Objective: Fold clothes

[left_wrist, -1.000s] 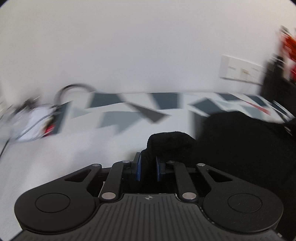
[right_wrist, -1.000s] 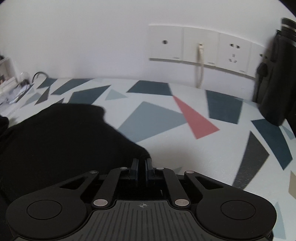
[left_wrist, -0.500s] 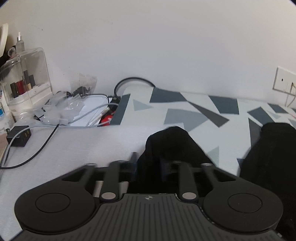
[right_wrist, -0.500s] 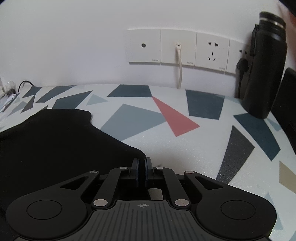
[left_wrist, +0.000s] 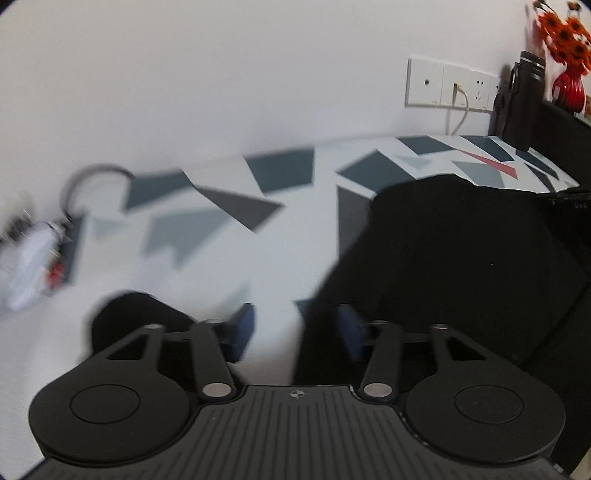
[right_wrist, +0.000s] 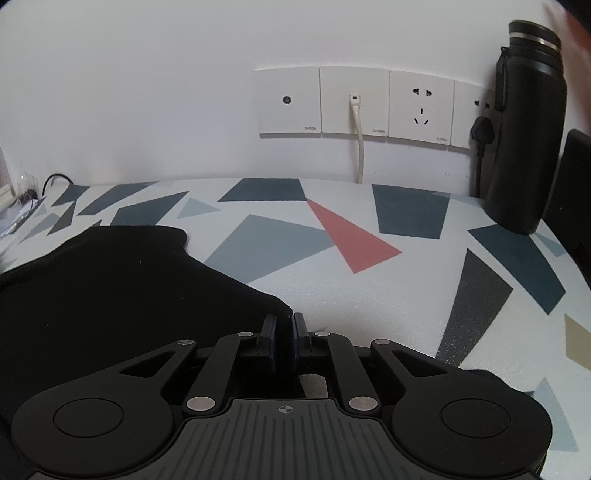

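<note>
On the patterned table [right_wrist: 332,295], black garment [right_wrist: 110,288] lies rumpled.

A home desk corner: a white wall with outlet plates [right_wrist: 354,105], a black flask [right_wrist: 526,125], red flowers [left_wrist: 565,29], and a surface [right_wrist: 332,288] covered in geometric-patterned matting.

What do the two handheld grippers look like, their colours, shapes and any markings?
The left gripper and right gripper look alike: matte black bodies with a ribbed top plate bearing a small crosshair mark, a round disc on each side, and angled link arms joined by silver pins. The fingers carry blue pads. No cables, hands or sleeves show.
</note>
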